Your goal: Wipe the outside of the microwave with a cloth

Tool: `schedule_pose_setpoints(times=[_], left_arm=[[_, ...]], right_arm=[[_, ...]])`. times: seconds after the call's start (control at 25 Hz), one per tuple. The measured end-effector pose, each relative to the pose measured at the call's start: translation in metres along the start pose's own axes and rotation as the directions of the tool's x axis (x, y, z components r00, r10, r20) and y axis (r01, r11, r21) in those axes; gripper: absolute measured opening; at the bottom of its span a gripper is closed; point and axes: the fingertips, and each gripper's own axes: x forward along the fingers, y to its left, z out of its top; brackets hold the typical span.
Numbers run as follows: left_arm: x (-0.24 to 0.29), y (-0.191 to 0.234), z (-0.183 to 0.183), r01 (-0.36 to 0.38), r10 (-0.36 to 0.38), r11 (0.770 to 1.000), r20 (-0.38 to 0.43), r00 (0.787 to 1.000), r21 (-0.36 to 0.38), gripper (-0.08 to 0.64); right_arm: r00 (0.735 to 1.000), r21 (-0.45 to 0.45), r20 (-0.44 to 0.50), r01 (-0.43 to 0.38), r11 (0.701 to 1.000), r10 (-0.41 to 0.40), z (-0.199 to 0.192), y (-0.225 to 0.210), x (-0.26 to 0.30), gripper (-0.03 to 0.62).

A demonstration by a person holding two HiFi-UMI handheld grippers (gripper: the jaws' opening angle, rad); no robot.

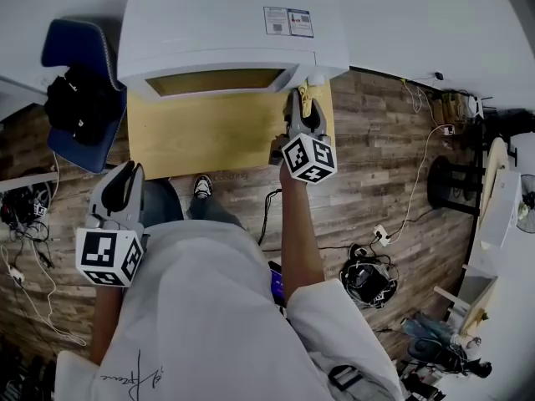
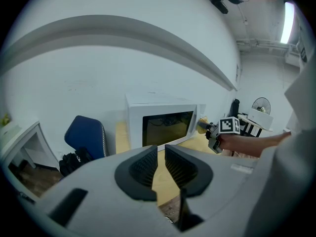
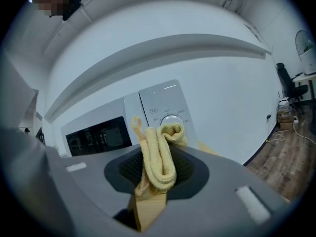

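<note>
A white microwave (image 1: pixel 226 23) stands at the back of a wooden table (image 1: pixel 209 132), its door facing me. My right gripper (image 1: pixel 307 107) is at the microwave's front right corner, shut on a folded yellow cloth (image 1: pixel 308 93). In the right gripper view the cloth (image 3: pixel 158 157) sticks up between the jaws, just before the control panel and its dial (image 3: pixel 173 120). My left gripper (image 1: pixel 128 176) hangs low at the left, off the table beside my body. Its jaws in the left gripper view (image 2: pixel 161 154) are almost together with nothing between them, pointing toward the microwave (image 2: pixel 134 127).
A blue chair (image 1: pixel 79 90) with a black bag (image 1: pixel 79 103) on it stands left of the table. Cables (image 1: pixel 25 215) lie on the wood floor at the left. A black stool (image 1: pixel 456 182), more cables and a dark bundle (image 1: pixel 368 278) are on the right.
</note>
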Motion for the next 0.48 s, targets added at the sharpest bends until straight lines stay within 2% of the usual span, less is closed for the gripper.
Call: schedule_pose_setpoints(times=[0.24,0.48], left_arm=[[-0.002,0.002,-0.005,-0.013,0.013,1.000,-0.001,1.000,-0.019,0.035],[-0.003,0.001,-0.004,-0.012,0.013,1.000,0.004,1.000,-0.017,0.035]], right_arm=[[0.999,0.101,0.049,-0.027,0.994,0.022,0.006,0.006,-0.010,0.107],[0.996,0.052,0.042,-0.078,0.996,0.076,0.006,0.021,-0.019,0.109]])
